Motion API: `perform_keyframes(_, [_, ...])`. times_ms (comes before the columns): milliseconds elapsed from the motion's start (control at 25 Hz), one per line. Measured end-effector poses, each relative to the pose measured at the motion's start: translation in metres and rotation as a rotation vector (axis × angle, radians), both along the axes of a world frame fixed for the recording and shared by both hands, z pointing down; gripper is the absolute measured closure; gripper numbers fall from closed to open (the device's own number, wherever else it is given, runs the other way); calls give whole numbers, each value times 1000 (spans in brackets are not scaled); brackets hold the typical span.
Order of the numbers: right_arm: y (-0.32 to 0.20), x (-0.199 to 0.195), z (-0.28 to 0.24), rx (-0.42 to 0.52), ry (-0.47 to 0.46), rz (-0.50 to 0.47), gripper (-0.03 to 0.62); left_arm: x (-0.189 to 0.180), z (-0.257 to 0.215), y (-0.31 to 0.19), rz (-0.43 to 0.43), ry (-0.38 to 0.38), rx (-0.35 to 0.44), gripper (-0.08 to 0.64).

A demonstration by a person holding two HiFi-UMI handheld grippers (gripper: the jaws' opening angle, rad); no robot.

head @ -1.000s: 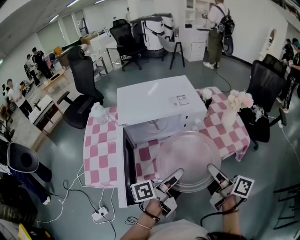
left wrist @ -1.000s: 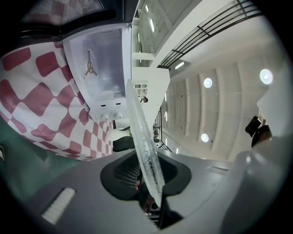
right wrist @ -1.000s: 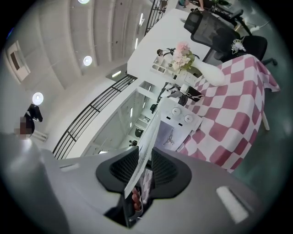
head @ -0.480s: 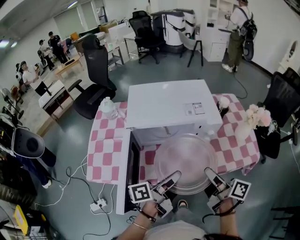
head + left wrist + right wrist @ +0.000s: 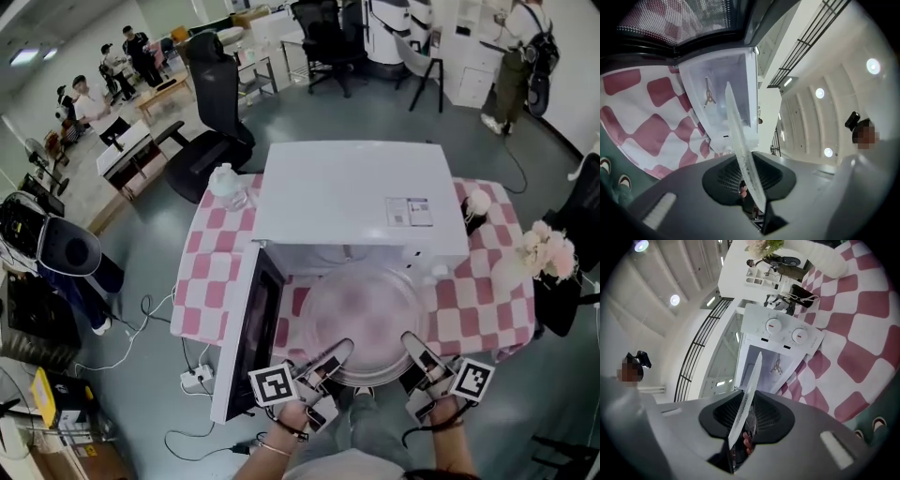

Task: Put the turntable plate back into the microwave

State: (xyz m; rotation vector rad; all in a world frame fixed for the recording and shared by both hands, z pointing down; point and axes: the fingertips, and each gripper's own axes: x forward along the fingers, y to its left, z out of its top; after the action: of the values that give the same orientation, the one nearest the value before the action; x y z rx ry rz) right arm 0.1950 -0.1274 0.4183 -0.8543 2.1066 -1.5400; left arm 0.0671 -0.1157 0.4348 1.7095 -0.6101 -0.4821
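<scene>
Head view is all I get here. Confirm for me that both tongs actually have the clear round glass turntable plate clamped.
Observer: In the left gripper view, the left tongs are shut on the clear round glass turntable plate, and its rim runs edge-on between them.
Operator: Now check the right side.
Observer: In the right gripper view, the right tongs have just been closing further and pinch the rim too.
Operator: Describe the cavity floor.
Observer: Inside the white microwave, a three-armed piece sits on the floor with nothing on it.
</scene>
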Motion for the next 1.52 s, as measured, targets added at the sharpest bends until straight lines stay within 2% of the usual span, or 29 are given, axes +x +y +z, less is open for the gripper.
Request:
perform_keyframes(200, [-19,-4,24,-15,-143,1,543,-4,34,-11,-43,-32,-2,500])
perform_keyframes(320, [-28,-7,40,-22,-143,-15,545,-5,48,-19,-61,-37,13,499])
perform_keyframes(560, [-41,-10,72,-100,-160,4,546,-8,73,-33,-64,-70,22,489])
perform_keyframes(920, [-40,-14,85,-152,-285,65,549,-17,74,-37,-93,-74,32,489])
perform_keyframes(1320, [-47,-21,83,-158,-323,91,549,-25,66,-47,-139,-85,43,488])
perform_keyframes(1520, [-53,-24,83,-157,-346,103,549,-26,58,-49,-149,-84,72,447])
